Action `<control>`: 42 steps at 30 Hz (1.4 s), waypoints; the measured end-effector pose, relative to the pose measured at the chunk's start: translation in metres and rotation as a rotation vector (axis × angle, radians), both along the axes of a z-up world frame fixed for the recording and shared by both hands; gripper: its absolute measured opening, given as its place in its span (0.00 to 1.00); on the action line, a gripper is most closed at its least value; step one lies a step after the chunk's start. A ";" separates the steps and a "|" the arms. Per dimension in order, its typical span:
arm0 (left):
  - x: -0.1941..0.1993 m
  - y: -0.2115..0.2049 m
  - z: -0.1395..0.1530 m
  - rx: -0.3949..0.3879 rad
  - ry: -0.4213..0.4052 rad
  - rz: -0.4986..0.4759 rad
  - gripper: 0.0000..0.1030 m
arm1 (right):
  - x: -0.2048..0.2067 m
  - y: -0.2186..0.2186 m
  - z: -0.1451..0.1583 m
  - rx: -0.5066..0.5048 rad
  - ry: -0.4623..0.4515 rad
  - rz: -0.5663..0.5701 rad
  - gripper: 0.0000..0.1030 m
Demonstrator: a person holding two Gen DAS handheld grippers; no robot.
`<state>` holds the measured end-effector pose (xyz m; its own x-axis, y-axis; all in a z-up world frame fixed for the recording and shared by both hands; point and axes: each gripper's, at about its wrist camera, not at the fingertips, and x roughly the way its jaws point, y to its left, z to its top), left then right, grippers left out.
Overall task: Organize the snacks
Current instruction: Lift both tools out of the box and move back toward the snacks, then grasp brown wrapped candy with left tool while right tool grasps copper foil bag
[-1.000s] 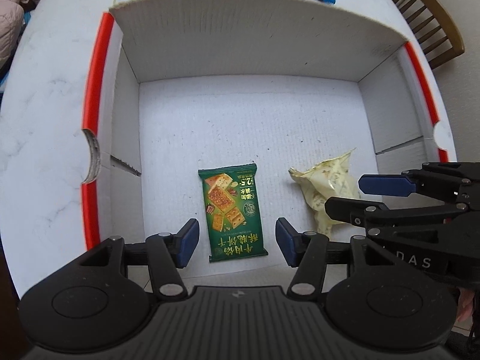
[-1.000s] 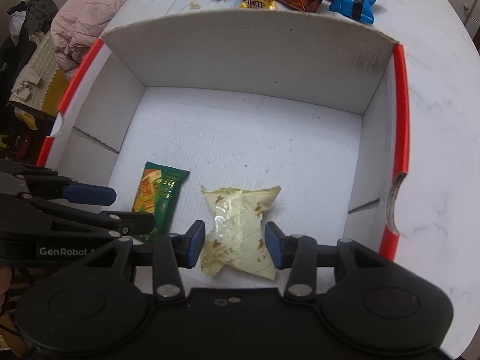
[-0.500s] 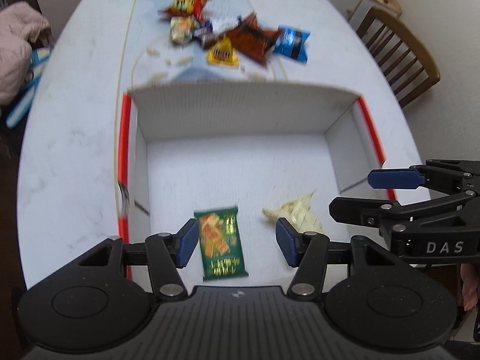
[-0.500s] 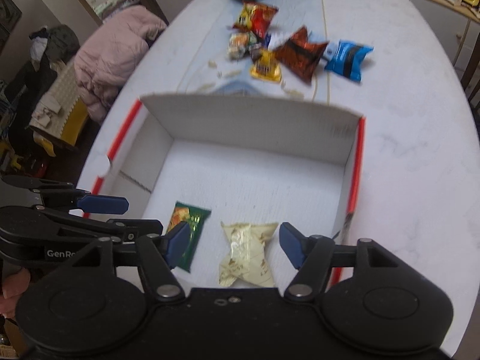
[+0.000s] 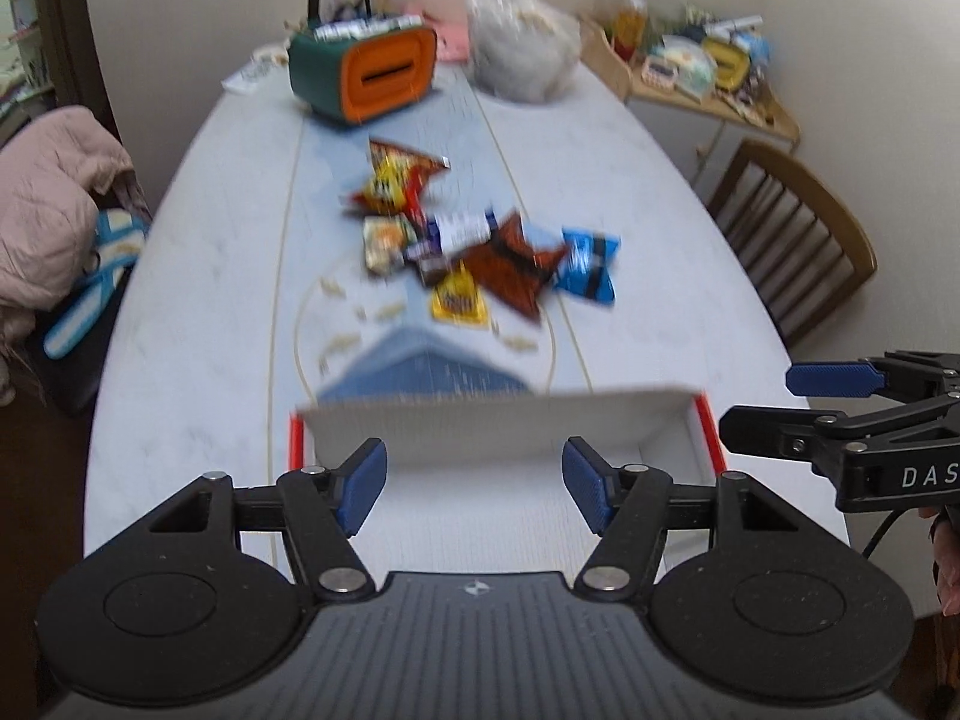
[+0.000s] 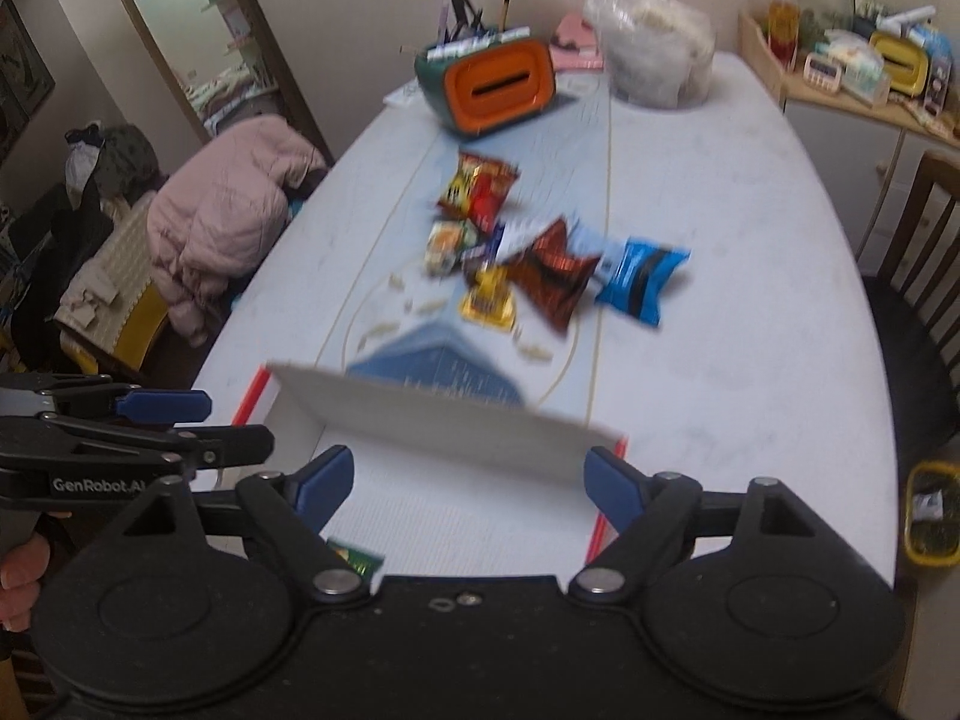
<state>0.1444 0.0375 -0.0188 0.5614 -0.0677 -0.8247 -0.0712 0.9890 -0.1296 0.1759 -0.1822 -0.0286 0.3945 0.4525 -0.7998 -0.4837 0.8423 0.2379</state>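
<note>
While the snack pile (image 5: 474, 252) lies loose on the table (image 5: 210, 324) beyond the far wall of the box (image 5: 498, 426), it sits dead ahead of both claws and well apart from them, with the box between. Nearest the box is a small yellow packet (image 5: 459, 300); just right of it a dark red bag (image 5: 510, 267) lies with its long axis slanting away to the left, and a blue bag (image 5: 588, 267) marks the right edge of the pile. A red-and-yellow bag (image 6: 477, 189) is farthest out, a pale packet (image 6: 447, 243) on the left edge. One green packet (image 6: 354, 558) shows as a corner on the box floor beneath the right claw; the rest of the floor near the claws is hidden by the gripper bodies. Left gripper (image 5: 474, 492): jaws spread, nothing between the pads, having just opened a little further. Right gripper (image 6: 468, 489): jaws spread wide, empty, having just been opening. Both point down and forward over the near half of the box, side by side. Judgement: the blue bag lies toward the right claw's side, the pale packet toward the left's, so each hand has its own nearer piece; either reach must clear the box's far wall. Frames are blurred, so print and exact overlaps in the pile cannot be read.
</note>
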 end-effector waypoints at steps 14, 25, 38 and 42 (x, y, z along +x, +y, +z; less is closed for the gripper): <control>0.075 0.023 0.019 0.033 -0.090 0.093 0.78 | 0.067 0.010 0.011 -0.005 -0.077 0.062 0.93; 0.167 0.045 0.008 0.097 -0.020 0.106 0.78 | 0.136 0.036 -0.011 -0.096 -0.090 0.178 0.93; 0.251 0.072 -0.065 0.054 0.162 0.117 0.78 | 0.193 0.073 -0.077 -0.193 -0.012 0.341 0.92; 0.268 0.082 -0.092 0.021 0.216 0.130 0.78 | 0.202 0.083 -0.097 -0.219 -0.001 0.386 0.89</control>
<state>0.4125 0.1193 -0.1106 0.3748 0.0120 -0.9270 -0.2216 0.9721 -0.0770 0.3779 -0.0997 -0.1254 0.2306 0.3866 -0.8929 -0.7731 0.6300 0.0731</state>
